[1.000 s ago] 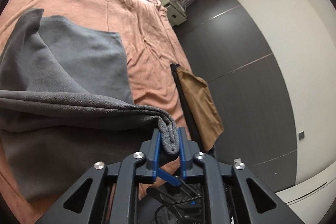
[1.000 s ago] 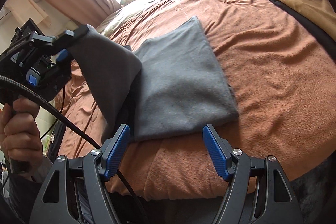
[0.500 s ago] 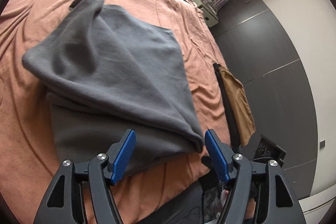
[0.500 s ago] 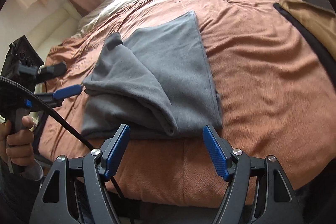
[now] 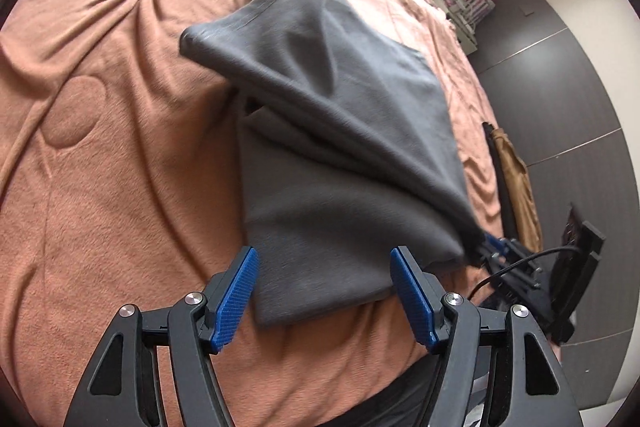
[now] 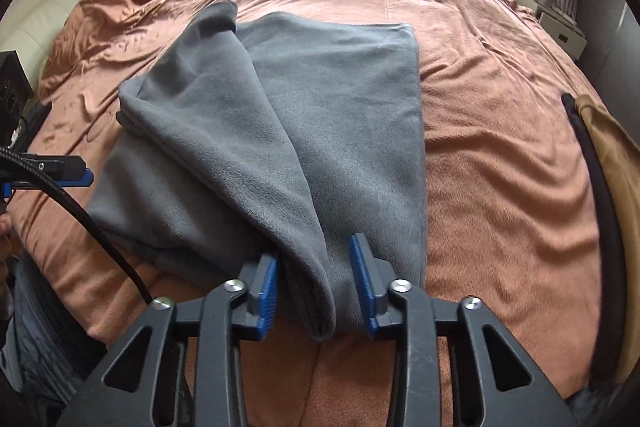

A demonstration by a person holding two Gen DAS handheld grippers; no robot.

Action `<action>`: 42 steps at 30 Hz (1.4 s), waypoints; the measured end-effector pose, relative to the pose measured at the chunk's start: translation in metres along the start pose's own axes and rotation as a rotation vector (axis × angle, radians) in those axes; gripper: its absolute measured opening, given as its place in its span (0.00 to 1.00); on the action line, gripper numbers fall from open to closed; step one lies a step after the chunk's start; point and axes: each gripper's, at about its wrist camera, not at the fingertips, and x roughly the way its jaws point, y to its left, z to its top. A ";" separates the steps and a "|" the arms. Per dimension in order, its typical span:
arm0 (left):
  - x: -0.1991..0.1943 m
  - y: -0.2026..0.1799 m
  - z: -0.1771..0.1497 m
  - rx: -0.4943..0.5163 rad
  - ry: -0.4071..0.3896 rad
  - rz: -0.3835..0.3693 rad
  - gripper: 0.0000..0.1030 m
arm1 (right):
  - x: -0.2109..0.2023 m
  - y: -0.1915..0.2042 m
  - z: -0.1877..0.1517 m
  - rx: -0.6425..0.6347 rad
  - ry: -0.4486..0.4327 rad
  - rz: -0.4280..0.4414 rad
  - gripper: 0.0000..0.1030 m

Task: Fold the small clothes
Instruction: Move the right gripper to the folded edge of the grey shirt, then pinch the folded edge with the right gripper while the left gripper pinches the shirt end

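Partly folded: grey fleece garment (image 6: 304, 131) lying on the rust-brown bedspread (image 6: 500, 131), one flap thrown loosely, crookedly across. Right gripper (image 6: 316, 291) closing on its near corner; left gripper (image 5: 324, 291) released, empty. Squaring and further folds seemingly left.

Soft window daylight, slight blur (fisheye edges bend darkly).

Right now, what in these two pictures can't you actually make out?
- What kind of garment the grey cloth is: folded over itself in both views.
- Right gripper: closing around the cloth's corner; whether it pinches yet is unclear.
- Brown item at the bed edge: cut off by the frame, right view.
- Nightstand clutter: too small, left view.
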 end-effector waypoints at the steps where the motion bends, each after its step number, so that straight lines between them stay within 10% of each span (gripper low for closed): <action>1: 0.002 0.002 -0.002 0.001 0.010 0.010 0.68 | -0.002 -0.001 0.002 0.007 -0.007 0.009 0.11; 12: 0.014 0.015 -0.005 -0.021 0.035 0.003 0.66 | -0.030 -0.058 0.005 0.261 -0.059 0.255 0.02; 26: 0.017 0.036 -0.001 -0.079 0.071 -0.074 0.48 | 0.010 -0.099 -0.018 0.429 0.001 0.285 0.02; 28: 0.020 0.031 -0.003 -0.041 0.088 -0.052 0.14 | 0.009 -0.099 -0.016 0.432 -0.001 0.287 0.02; 42: 0.010 0.037 0.003 0.015 0.104 -0.006 0.09 | 0.010 -0.110 -0.033 0.485 -0.008 0.301 0.02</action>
